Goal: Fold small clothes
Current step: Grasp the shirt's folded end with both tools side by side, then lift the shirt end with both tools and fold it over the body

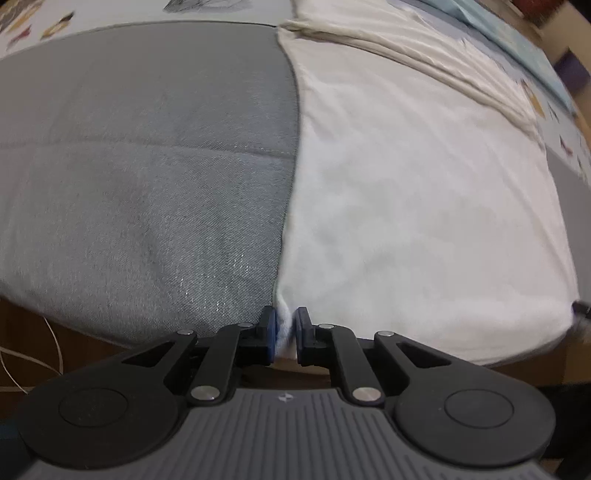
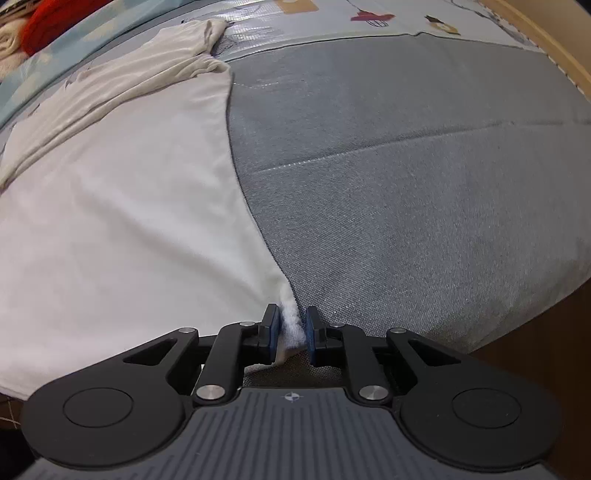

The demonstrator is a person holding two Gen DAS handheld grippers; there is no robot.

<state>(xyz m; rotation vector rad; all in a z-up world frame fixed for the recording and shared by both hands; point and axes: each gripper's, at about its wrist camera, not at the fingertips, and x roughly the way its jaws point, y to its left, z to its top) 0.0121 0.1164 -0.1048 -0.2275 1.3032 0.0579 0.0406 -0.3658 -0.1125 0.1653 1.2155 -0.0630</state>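
Observation:
A white garment lies spread flat on a grey padded mat. Its far part is bunched into cream folds. My left gripper is shut on the garment's near left corner at the mat's front edge. In the right wrist view the same garment covers the left half of the mat. My right gripper is shut on the garment's near right corner, with white cloth pinched between the blue pads.
A printed sheet lies beyond the mat. A red item and a pale cloth sit at the far left of the right wrist view. A wooden edge runs along the right. White cables hang below the mat's front edge.

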